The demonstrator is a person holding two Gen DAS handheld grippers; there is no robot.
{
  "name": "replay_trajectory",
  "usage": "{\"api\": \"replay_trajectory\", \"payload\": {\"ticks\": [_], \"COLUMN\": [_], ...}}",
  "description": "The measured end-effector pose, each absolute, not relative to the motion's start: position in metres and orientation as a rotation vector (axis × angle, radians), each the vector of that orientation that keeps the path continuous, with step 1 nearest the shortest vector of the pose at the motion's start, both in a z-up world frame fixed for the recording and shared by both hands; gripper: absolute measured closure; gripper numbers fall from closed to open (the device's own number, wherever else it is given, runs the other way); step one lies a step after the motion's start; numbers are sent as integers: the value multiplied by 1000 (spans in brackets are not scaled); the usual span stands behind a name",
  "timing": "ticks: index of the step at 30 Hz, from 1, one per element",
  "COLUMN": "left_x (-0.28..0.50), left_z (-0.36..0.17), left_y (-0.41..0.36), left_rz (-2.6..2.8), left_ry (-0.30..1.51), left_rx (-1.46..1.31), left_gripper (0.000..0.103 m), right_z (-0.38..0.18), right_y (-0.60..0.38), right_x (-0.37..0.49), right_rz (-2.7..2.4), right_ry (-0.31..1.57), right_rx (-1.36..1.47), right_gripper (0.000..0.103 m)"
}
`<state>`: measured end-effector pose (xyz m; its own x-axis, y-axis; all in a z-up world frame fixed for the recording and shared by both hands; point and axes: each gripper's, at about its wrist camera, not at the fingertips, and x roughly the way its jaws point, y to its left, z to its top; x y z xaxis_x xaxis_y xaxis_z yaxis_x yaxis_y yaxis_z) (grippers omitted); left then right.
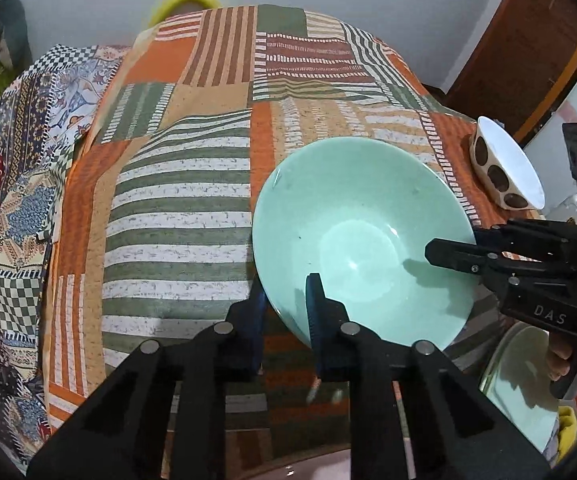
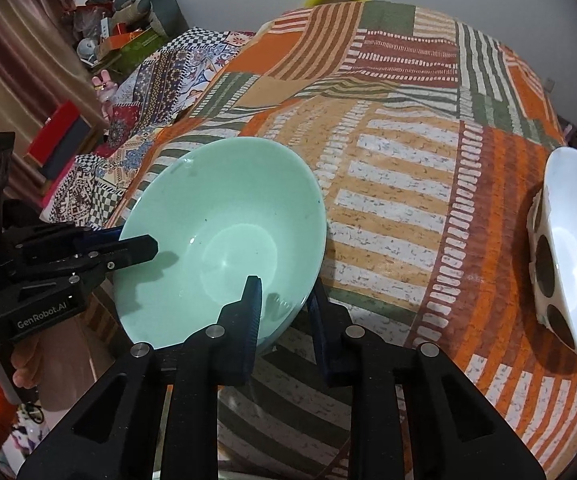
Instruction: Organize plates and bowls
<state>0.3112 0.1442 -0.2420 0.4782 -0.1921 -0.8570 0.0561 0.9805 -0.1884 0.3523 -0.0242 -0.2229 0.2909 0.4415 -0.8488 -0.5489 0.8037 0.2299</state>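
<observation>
The big green bowl (image 1: 364, 240) sits on the striped cloth (image 1: 176, 208), and the left gripper (image 1: 286, 312) and right gripper (image 2: 284, 304) each pinch its rim from opposite sides, probably to lift it steady.

Patchwork-clothed table (image 2: 388, 208) (striped): green bowl (image 2: 224, 240), spotted bowl (image 2: 568, 256).
</observation>
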Motion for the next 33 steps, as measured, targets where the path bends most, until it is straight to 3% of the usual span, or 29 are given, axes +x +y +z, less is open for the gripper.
{"api": "replay_trajectory", "payload": {"ticks": [15, 33], "left_x": [282, 187], "left_z": [-194, -131], "left_y": [134, 137], "left_rz": [-126, -89], "left_ry": [949, 851], "left_rx": [-114, -109], "left_gripper": [85, 85], "right_z": [-193, -135], "right_y": [-36, -35], "right_x": [331, 261], "right_rz": [652, 706], "right_ry": [1039, 940], "right_rx": [-87, -83], "right_gripper": [82, 82]}}
